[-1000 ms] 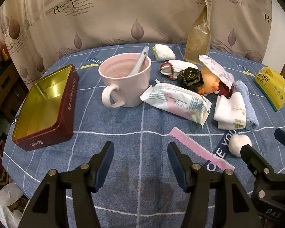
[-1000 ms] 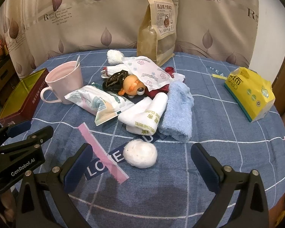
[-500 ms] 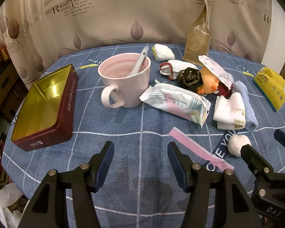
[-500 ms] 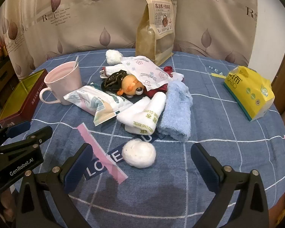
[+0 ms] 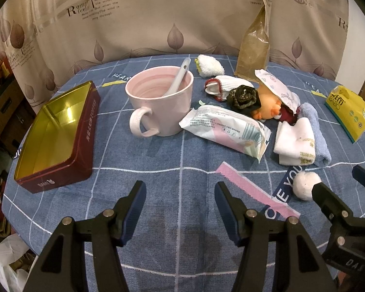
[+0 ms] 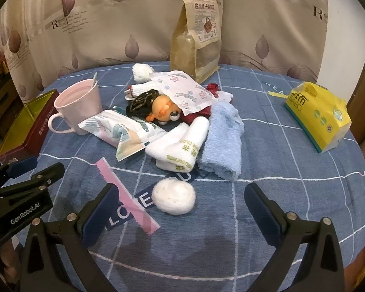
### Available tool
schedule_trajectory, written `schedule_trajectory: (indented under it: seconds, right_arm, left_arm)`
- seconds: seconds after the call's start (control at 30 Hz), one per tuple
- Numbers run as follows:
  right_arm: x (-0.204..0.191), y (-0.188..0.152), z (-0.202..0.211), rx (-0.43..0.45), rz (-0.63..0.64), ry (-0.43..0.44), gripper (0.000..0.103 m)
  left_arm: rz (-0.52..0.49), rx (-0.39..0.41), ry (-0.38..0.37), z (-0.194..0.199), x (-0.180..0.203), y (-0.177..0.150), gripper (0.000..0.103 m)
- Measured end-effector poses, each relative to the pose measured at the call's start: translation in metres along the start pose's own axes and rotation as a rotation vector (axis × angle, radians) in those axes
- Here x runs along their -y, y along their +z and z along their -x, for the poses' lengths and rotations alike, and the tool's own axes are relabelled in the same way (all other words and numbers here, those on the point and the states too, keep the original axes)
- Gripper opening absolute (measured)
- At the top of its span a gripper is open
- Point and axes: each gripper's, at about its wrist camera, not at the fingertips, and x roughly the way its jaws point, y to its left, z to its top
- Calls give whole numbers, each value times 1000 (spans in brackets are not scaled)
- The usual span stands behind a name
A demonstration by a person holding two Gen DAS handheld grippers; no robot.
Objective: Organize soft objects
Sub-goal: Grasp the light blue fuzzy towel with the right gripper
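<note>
Both grippers parted and empty above the near edge of the blue cloth-covered table (image 6: 292, 150).

Fluffy white ball (image 6: 174, 199) lying on the cloth between the right gripper (image 6: 180, 202) pads, untouched. Behind it, mid-table: folded white towel (image 6: 182, 149) against a plush blue towel (image 6: 222, 141), glossy wipes pack (image 5: 226, 129), orange toy (image 6: 164, 112) under a printed paper packet. Left gripper (image 5: 180, 200) spread over bare cloth. Open gold-lined tin (image 5: 53, 131) at the left edge; smooth pink mug (image 5: 161, 104) beside it. Yellow tissue pack (image 6: 318, 116) near the right edge.
</note>
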Motion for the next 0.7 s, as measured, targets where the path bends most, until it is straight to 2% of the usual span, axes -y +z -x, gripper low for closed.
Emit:
schedule_trajectory:
  seconds: [0.47, 0.6, 0.7]
  right_arm:
    - [40, 9, -15, -24, -41, -69, 92]
    - [50, 16, -27, -33, -44, -83, 83]
    - [55, 20, -40, -52, -38, -92, 80]
  left_arm:
    - [12, -11, -5, -6, -7, 0, 60]
    - [13, -14, -2, -7, -9, 1, 60]
    - [14, -19, 3, -10, -10, 2, 60]
